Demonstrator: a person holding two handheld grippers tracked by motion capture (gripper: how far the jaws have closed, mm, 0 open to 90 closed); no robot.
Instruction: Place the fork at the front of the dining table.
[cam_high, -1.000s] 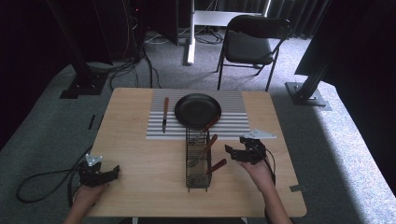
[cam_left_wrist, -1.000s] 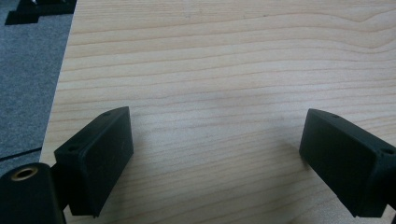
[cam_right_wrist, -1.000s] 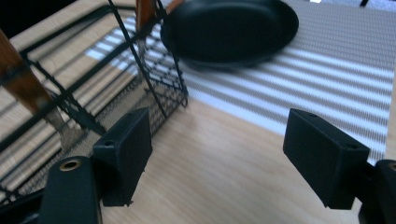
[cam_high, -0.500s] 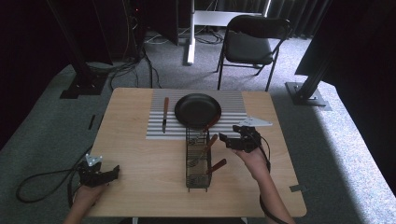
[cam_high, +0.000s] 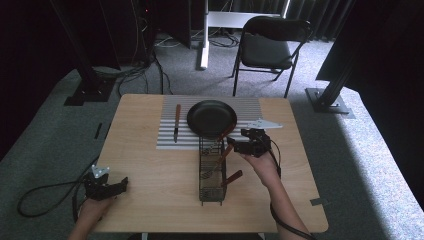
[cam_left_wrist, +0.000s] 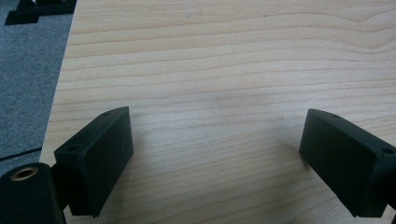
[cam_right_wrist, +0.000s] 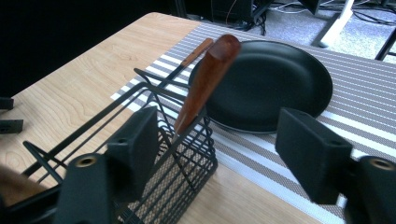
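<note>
The wooden handle (cam_right_wrist: 208, 79) of a utensil stands tilted in the far end of the black wire basket (cam_right_wrist: 154, 154), at the centre of the right gripper view, and it rises between the two black jaws without touching them. The right gripper (cam_right_wrist: 217, 154) is released; its jaws have just been closing a little, with the handle between them but not pressed. The handle is reddish brown, smooth and rounded at the top. This view also shows the fine mesh of the basket wall, which the high view does not.

The high view shows the whole layout. The wire basket (cam_high: 211, 170) lies long and narrow at the middle of the light wooden table (cam_high: 150, 175), with three brown handles sticking out to the right. The right gripper (cam_high: 239, 146) is just beside its upper end. Above it, the round black pan (cam_high: 211, 118) rests on a grey striped mat (cam_high: 167, 140), and a knife (cam_high: 176, 121) lies on the mat to the left.

The left gripper (cam_high: 120, 184) rests at the lower left of the table. In the left gripper view, the left gripper (cam_left_wrist: 215, 154) has jaws wide apart over bare wood grain.
</note>
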